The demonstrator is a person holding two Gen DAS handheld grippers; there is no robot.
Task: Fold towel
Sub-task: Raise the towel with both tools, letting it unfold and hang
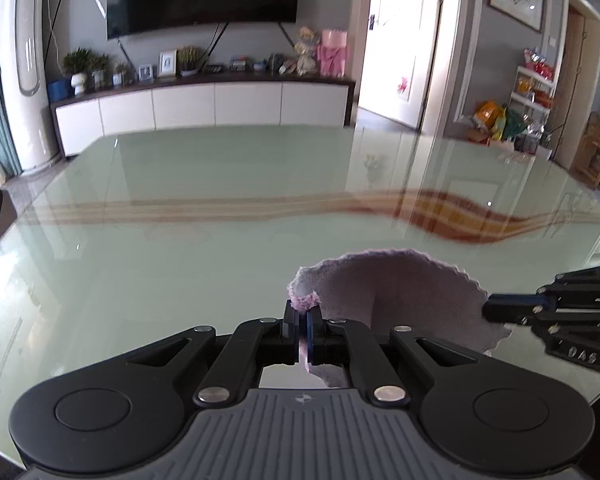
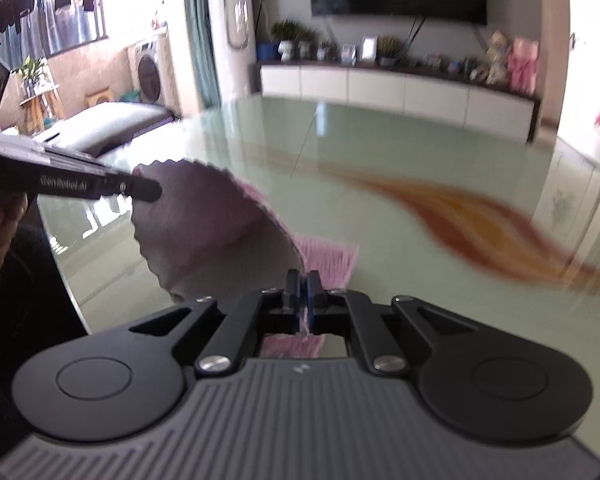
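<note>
The left tongs [image 1: 302, 312] fill the foreground of their own view, clenched on a bunched corner of the small lilac towel [image 1: 400, 288], a tuft of pile poking out above the pads. In the right wrist view the right tongs [image 2: 302, 280] are likewise clamped on another bit of the towel's edge, a sliver of pink cloth showing between the fingers.

The towel hangs between the two grips, lifted off the pale green glass counter [image 1: 180, 208] near its front edge. Its scalloped hem arcs from one gripper to the other, and the grey-lilac underside bellies outward. A pink ribbed part lies down on the glass just beyond the right tongs, so the cloth is only partly raised.

It looks light and very soft: it sags and curls with no stiffness, so it will follow wherever the corners go. The fluffy pile should give the pads good purchase, while the slick glass will let any resting part slide. Corners or hem are the sensible places to hold, kept taut between the grips so a fold falls straight.
</note>
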